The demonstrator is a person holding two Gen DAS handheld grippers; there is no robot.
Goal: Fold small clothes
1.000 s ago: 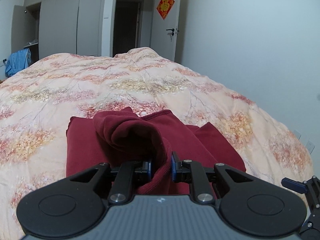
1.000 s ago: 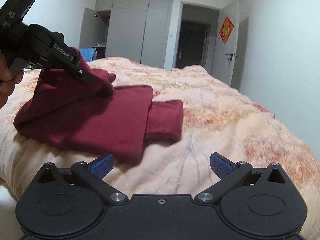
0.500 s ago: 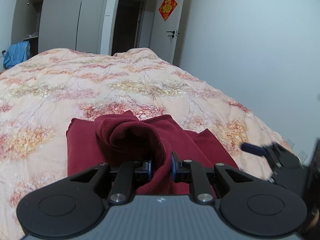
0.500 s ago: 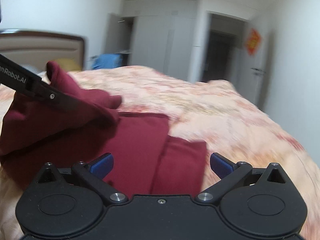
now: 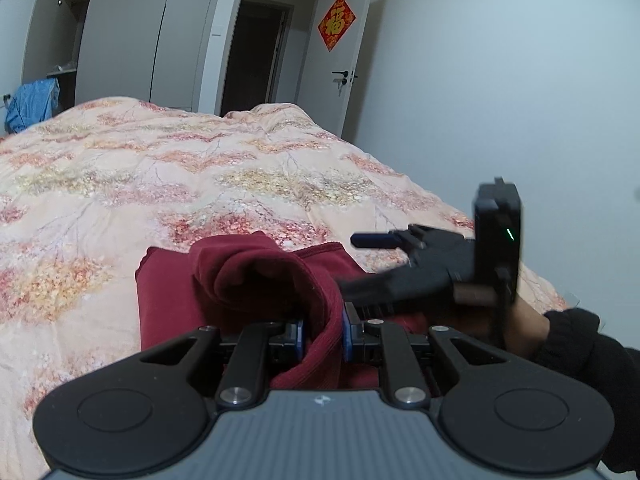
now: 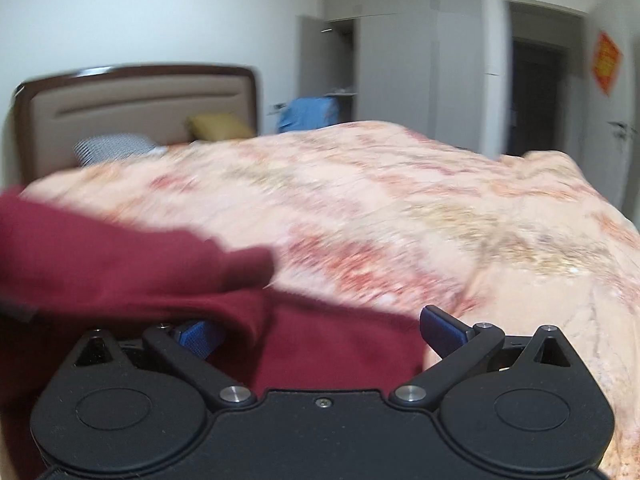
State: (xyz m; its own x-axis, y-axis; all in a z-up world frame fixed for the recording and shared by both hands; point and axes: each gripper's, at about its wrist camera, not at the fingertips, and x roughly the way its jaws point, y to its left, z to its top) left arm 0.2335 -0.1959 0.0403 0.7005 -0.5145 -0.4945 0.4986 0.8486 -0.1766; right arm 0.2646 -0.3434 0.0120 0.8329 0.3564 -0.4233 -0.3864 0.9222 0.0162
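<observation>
Left wrist view: left gripper (image 5: 322, 334) pinches raised fold of dark red garment (image 5: 256, 276), rest lying flat on floral quilt (image 5: 200, 184); soft fleecy cloth, ribbed hem. Right gripper (image 6: 320, 330) spread wide, low over garment's near edge, view blurred

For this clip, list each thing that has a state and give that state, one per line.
left gripper: shut on a raised fold of the red garment
right gripper: open, over the garment
red garment: partly folded, lying on the bed
room door: open
wardrobe door: open
</observation>
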